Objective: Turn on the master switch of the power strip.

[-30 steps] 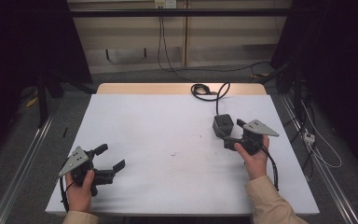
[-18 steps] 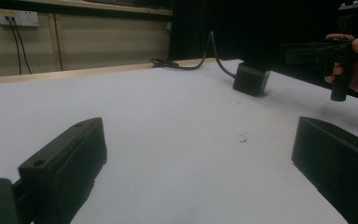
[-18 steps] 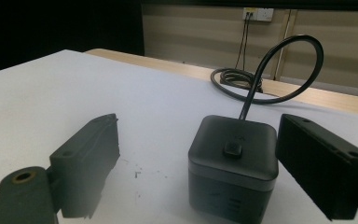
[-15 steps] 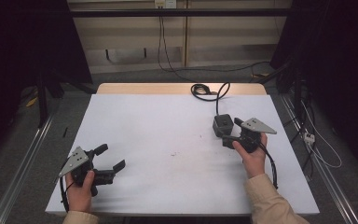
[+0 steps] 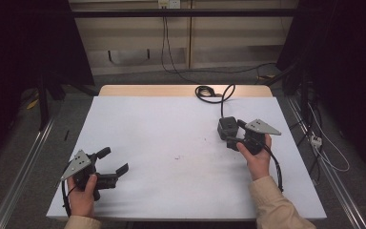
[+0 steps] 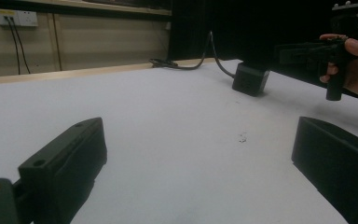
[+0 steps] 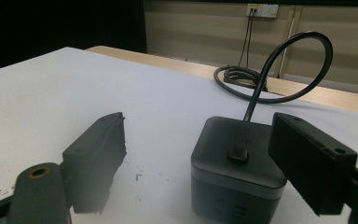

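Observation:
A black cube-shaped adapter (image 5: 226, 126) (image 7: 233, 163) stands on the white table (image 5: 171, 124) at the right, its black cable (image 7: 279, 60) looping back to a coil (image 5: 205, 90) at the far edge. My right gripper (image 5: 233, 133) (image 7: 198, 126) is open around it and its jaws have just been closing. The cube sits between them, close against the right-hand jaw and well apart from the other. My left gripper (image 5: 115, 160) (image 6: 200, 140) rests open near the front left corner with nothing between its jaws. The adapter (image 6: 251, 79) lies far across the table from it.
Bare wood shows along the table's far edge (image 5: 147, 90). Cables run down from a wall socket (image 5: 169, 4) onto the floor behind. Metal rails (image 5: 24, 162) flank the table, and more cables lie on the floor at the right (image 5: 317, 140).

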Demonstrator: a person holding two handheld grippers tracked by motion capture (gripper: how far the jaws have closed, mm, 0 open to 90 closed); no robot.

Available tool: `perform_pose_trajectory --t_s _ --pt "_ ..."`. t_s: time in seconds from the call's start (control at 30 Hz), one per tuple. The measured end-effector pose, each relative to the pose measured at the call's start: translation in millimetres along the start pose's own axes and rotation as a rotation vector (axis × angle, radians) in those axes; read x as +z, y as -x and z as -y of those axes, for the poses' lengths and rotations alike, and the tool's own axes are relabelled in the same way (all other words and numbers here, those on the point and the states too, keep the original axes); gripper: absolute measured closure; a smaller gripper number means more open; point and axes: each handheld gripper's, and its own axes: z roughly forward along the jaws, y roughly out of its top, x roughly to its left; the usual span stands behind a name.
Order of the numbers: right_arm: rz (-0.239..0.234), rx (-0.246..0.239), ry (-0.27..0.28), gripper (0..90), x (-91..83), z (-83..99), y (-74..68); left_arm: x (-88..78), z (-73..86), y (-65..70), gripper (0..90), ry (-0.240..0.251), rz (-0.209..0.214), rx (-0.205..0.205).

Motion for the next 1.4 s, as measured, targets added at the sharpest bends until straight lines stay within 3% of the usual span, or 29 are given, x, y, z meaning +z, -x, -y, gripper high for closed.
perform_pose_trajectory --t_s 0.77,1.4 --pt "0.003 -0.008 -0.008 30.2 5.6 -5.4 2.5 -0.1 -0.2 0.1 2.8 -0.001 0.006 -0.002" --pt "-0.022 -0.008 -0.023 46.5 10.5 -8.2 5.5 -0.1 -0.1 0.1 2.8 0.008 0.009 -0.008"
